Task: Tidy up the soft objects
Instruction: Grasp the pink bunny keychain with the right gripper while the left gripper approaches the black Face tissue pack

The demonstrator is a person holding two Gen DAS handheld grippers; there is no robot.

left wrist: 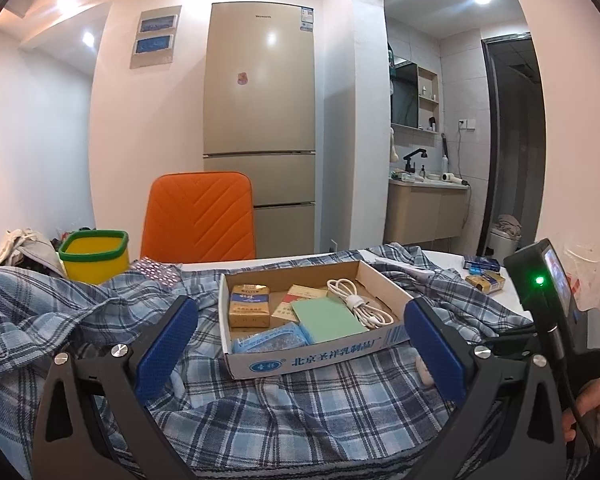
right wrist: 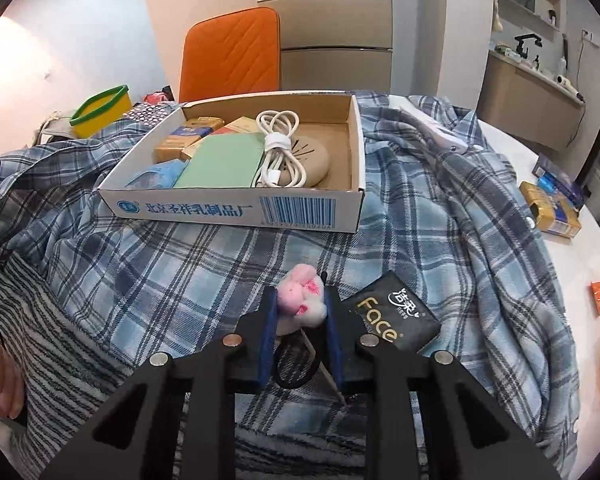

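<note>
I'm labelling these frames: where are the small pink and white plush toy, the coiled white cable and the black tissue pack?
Pink and white plush toy [right wrist: 302, 300]: right wrist view, its body.
Coiled white cable [right wrist: 278, 142]: right wrist view, its strap.
Black tissue pack [right wrist: 394, 314]: right wrist view, printed face.

Home interior; fridge [left wrist: 259, 120]; orange chair [left wrist: 199, 216]; bathroom vanity [left wrist: 424, 212] beyond arch.

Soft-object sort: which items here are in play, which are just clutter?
In play:
plush toy, clamped in right tool
left tool, open
box
plaid cloth

Clutter:
tissue pack
cable
green pad
yellow tub
orange chair
fridge
</note>
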